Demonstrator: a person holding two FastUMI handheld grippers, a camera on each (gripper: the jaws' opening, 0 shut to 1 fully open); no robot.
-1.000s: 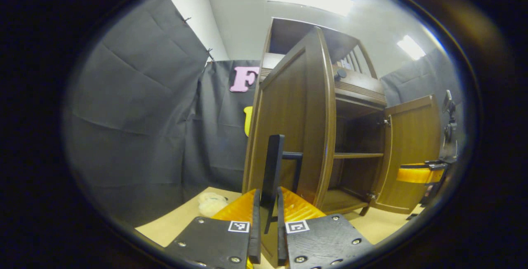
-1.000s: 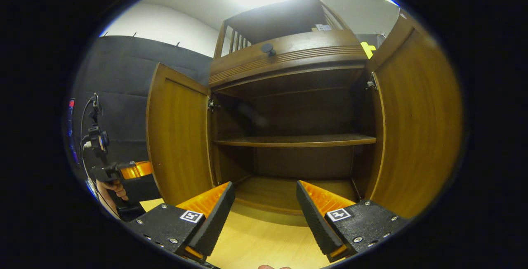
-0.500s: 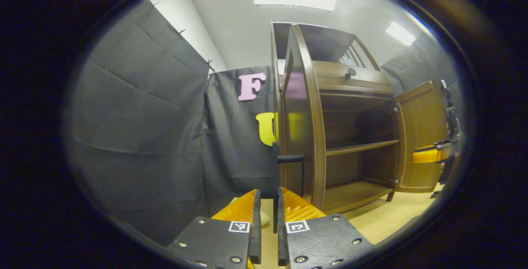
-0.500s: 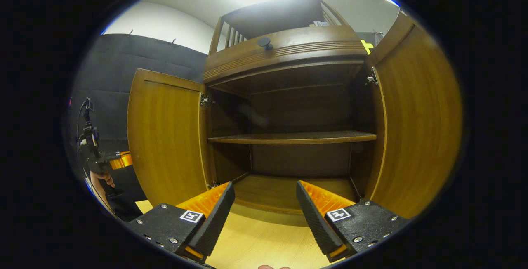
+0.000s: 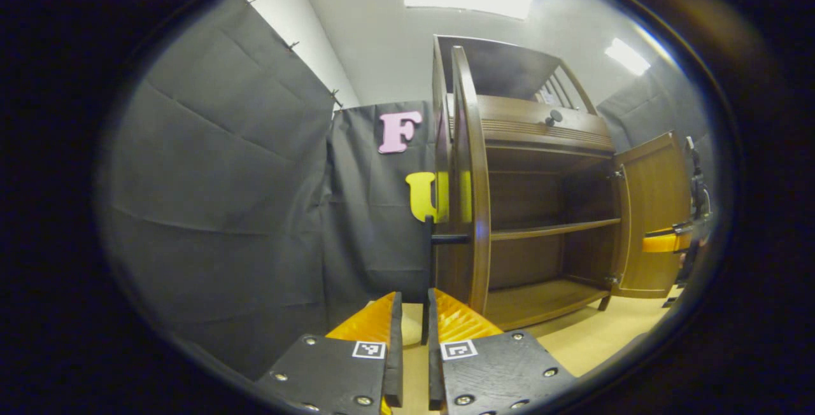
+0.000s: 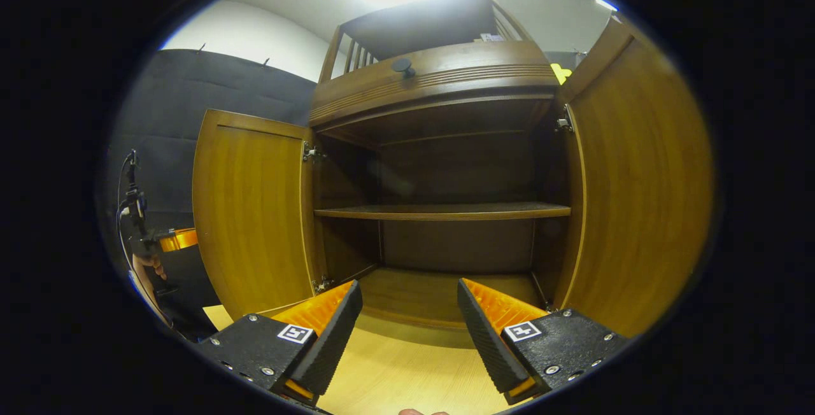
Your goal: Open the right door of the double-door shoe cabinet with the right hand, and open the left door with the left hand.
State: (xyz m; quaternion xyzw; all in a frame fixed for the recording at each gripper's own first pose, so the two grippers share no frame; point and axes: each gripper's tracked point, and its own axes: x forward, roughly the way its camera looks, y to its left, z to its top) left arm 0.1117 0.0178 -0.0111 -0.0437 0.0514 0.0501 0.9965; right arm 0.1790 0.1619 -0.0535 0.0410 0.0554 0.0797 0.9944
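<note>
Currently both doors of the shoe cabinet (image 6: 439, 167) stand open. Right gripper view: right gripper (image 6: 407, 323) faces the cabinet interior, jaws spread wide, holding nothing. Middle shelf (image 6: 439, 212) and bottom board bare. Left door (image 6: 251, 218) swung out at the view's left; right door (image 6: 637, 192) swung out close at the view's right. Round dark knob (image 6: 402, 67) on the drawer front above the opening. Left gripper (image 6: 172, 240) and the hand (image 6: 148, 267) holding it sit beyond the left door's outer side.

Left gripper view: left gripper (image 5: 414, 329) jaws nearly together, a narrow gap. Left door (image 5: 471, 192) seen edge-on directly ahead, its dark bar handle (image 5: 428, 268) running down toward the gap between the fingertips; whether the pads press on the handle cannot be told. Right door (image 5: 652, 211) open on the far side, right gripper (image 5: 665, 241) beside it. Cabinet rests on a pale wood floor (image 5: 592, 345).
</note>
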